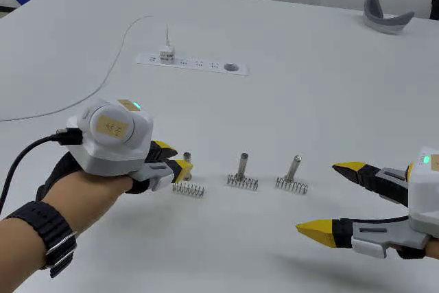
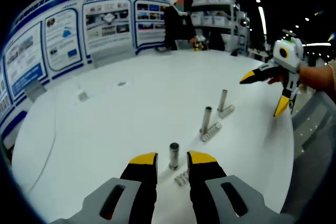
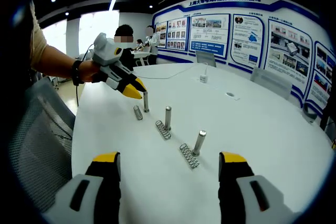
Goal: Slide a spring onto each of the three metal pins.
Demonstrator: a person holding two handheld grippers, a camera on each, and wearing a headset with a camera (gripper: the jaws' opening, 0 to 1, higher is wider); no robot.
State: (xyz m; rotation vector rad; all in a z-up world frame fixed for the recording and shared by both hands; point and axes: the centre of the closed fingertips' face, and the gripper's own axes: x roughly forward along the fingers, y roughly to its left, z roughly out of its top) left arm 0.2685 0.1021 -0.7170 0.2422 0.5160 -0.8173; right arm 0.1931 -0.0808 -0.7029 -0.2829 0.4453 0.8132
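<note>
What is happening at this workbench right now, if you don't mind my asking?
A person holds a gripper in each hand. Three metal pins stand on the white table, each with a spring lying beside it, none threaded yet. The left gripper, open, sits right at the left pin; the right gripper hangs open, off to the side.

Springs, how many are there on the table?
3, flat on the table: left spring by the left pin, middle spring by the middle pin, right spring by the right pin. None is on a pin.

White table (image 1: 309,101) bears 3 upright pins (image 1: 243,164), 3 springs (image 1: 243,182), a power strip (image 1: 192,64).
</note>
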